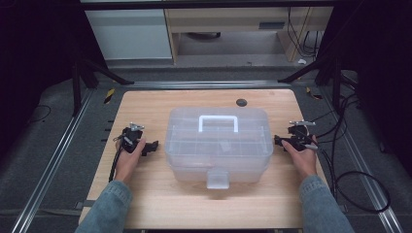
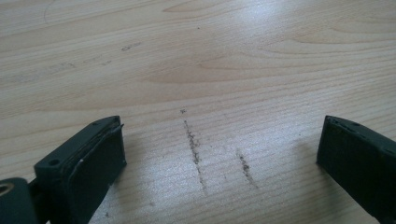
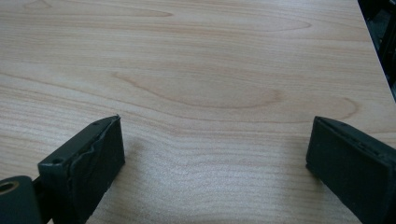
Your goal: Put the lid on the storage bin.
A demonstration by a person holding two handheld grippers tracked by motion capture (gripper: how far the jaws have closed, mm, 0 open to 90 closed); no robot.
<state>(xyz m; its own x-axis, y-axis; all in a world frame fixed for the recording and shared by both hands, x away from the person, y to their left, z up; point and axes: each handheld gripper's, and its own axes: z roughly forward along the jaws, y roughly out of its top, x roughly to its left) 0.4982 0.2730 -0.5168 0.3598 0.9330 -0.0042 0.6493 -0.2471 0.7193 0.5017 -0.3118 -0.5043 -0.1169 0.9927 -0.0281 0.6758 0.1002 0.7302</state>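
A clear plastic storage box (image 1: 218,145) with a white handle (image 1: 218,122) and a front latch (image 1: 217,178) stands shut in the middle of the wooden table (image 1: 145,194). My left gripper (image 1: 145,145) rests on the table a little left of the box. Its jaws stand wide apart over bare wood, so the left gripper (image 2: 219,154) is open. My right gripper (image 1: 286,141) sits just right of the box, apart from it. The right gripper (image 3: 215,154) is open too, nothing between its jaws.
A small dark round hole (image 1: 241,102) marks the table's far edge. Black cables (image 1: 359,179) trail off the right side onto the floor. Dark scuff marks (image 2: 194,149) streak the wood under the left gripper. The table's right edge (image 3: 373,56) lies close to the right gripper.
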